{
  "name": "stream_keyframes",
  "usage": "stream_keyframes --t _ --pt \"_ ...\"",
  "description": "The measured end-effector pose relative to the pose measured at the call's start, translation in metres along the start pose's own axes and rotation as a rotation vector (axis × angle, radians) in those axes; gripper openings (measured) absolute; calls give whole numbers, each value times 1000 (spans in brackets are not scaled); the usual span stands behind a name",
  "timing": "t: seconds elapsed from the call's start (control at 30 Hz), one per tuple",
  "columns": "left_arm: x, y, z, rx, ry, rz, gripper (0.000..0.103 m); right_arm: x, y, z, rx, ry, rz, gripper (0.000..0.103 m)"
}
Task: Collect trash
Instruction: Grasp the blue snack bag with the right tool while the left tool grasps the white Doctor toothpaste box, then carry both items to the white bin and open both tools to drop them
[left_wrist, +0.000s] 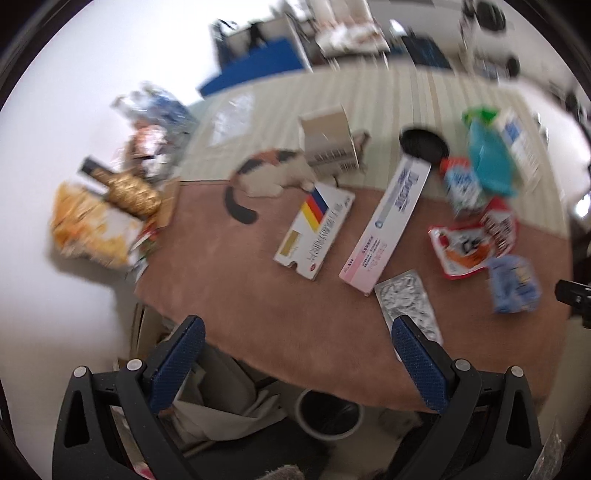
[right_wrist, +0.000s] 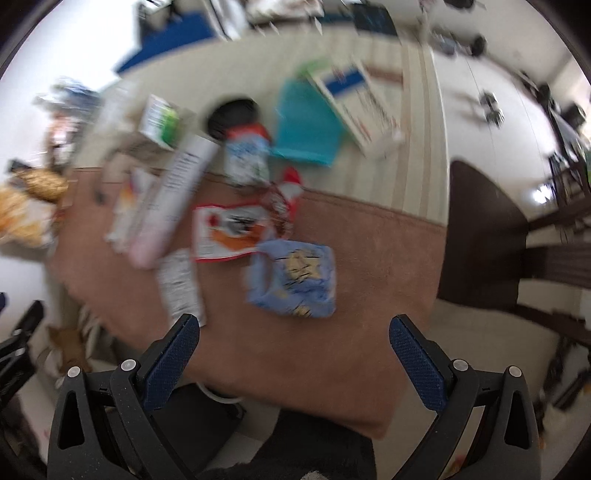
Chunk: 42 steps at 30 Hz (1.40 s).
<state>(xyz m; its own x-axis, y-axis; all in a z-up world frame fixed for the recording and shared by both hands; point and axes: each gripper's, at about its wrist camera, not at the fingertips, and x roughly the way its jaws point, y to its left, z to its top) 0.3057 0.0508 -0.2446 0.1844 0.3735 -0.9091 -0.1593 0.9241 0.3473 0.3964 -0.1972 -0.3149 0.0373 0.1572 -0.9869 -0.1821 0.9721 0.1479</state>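
Brown and cream rug (left_wrist: 258, 266) covers the floor in the left wrist view, with trash spread on it. At 12 o'clock lies a white box with colour stripes (left_wrist: 314, 230), beside it at 1 o'clock a long pink-white box (left_wrist: 388, 221) and a silver blister sheet (left_wrist: 406, 302). The left gripper (left_wrist: 297, 365) has its jaws wide apart, holding nothing. A waste bin (left_wrist: 328, 413) sits at 6 o'clock.

Right wrist view is blurred: a blue snack bag (right_wrist: 295, 277) lies at 12 o'clock, a red wrapper (right_wrist: 229, 232) at 11. The right gripper (right_wrist: 293, 363) is also spread apart and empty.

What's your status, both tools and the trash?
Left tool open, empty. Right tool open, empty, above the blue snack bag. Boxes, wrappers and foil blister pack uncollected on the brown mat. Nothing blocking.
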Motion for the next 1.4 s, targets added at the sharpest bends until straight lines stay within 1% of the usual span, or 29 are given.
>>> stream_keyframes --t 0.07,0.2,0.27,0.3,0.33,0.37,0.4,0.43,0.53,0.67,0.77,0.8,0.83,0.87,0.9,0.93,0.97,1.07,1.13,1.17,1.27,1.33,1.4 --pt "24 -8 10 52 45 10 103 49 0 14 29 79 -19 103" --pt "66 -24 23 144 119 16 103 109 7 21 64 182 -46 103" --pt "81 -29 27 174 152 6 103 125 9 24 72 193 -66 92" --pt "87 -31 30 187 165 1 103 132 9 25 79 192 -69 80" --pt "93 -34 33 203 175 -6 103 134 8 26 83 191 -78 58" --pt "99 -37 37 222 182 -14 103 137 7 27 90 191 -102 55" --pt "103 -40 41 235 186 -22 103 135 4 29 110 182 -94 44" --pt "108 -43 46 247 193 -35 103 132 3 32 109 171 -97 29" --pt "118 -52 63 280 205 -92 103 123 -6 42 121 137 -101 27" --pt "130 -64 87 307 198 -174 103 110 -23 60 163 103 -102 27" --pt "142 -73 96 324 213 -232 102 111 -38 75 199 90 -99 27" --pt "146 -77 99 327 222 -247 94 112 -41 78 206 92 -99 27" --pt "151 -80 100 331 235 -261 82 112 -44 79 209 97 -102 27" --pt "154 -81 101 331 244 -271 77 120 -51 86 208 102 -101 27" --pt "158 -83 101 326 256 -284 69 125 -52 90 197 116 -107 27" --pt "162 -83 101 315 272 -305 48 129 -54 93 191 124 -113 27" --pt "165 -82 99 300 283 -329 47 133 -53 95 177 133 -122 27" --pt "163 -75 95 282 267 -344 46 132 -57 99 141 132 -137 27" --pt "159 -66 89 245 258 -356 46 135 -57 100 120 124 -132 27" --pt "157 -60 88 227 251 -357 46 131 -46 99 109 125 -129 27" --pt "137 -48 73 170 219 -353 46 126 -32 102 107 134 -109 27" --pt "122 -38 63 135 188 -345 46 117 -29 99 101 123 -100 27" --pt "104 -26 49 82 163 -354 46 104 -25 98 89 106 -82 27"
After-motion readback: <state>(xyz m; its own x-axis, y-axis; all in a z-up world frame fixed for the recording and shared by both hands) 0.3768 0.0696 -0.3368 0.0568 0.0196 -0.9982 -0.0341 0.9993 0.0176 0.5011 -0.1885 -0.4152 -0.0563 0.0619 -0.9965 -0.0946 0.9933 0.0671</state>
